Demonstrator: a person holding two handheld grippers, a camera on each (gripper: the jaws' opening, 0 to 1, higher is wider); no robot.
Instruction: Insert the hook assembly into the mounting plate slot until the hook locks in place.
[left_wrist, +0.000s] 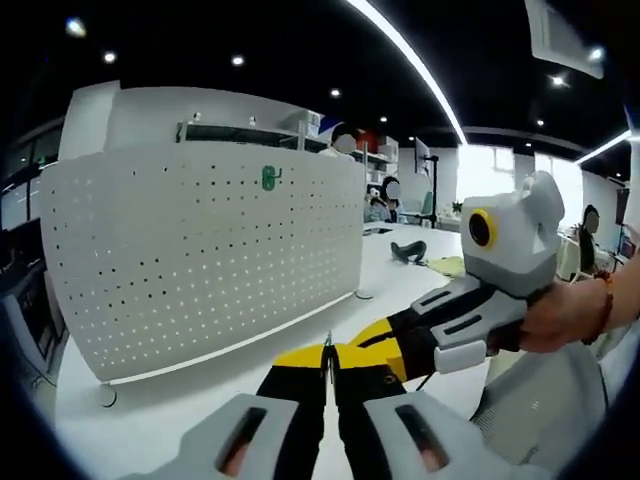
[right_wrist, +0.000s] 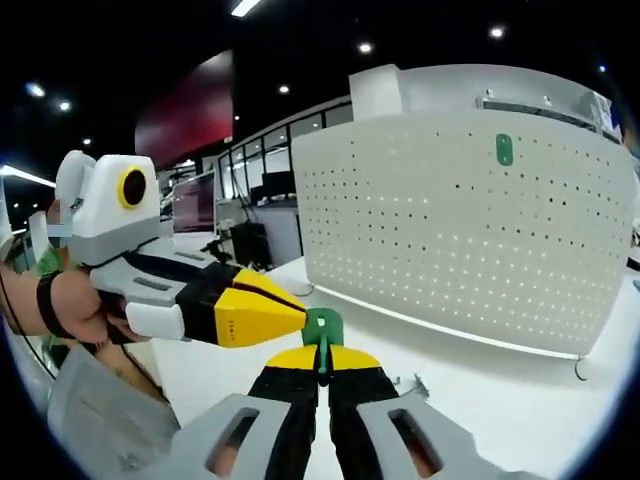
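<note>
We face a large white perforated mounting plate (right_wrist: 470, 230) standing upright on the white tabletop (right_wrist: 500, 400), with one green hook (right_wrist: 504, 150) already seated near its top edge. The room behind is an open office with dark ceiling, strip lights and desks. Our right gripper (right_wrist: 321, 360) is clenched on a small green hook assembly (right_wrist: 322, 328), held well short of the plate. Our left gripper (left_wrist: 328, 362) meets it from the side, jaws closed together; whether it pinches anything we cannot tell. We judge the hook light, stiff plastic, somewhat slippery, and best held by its flat body so the prongs stay free for the slot.
</note>
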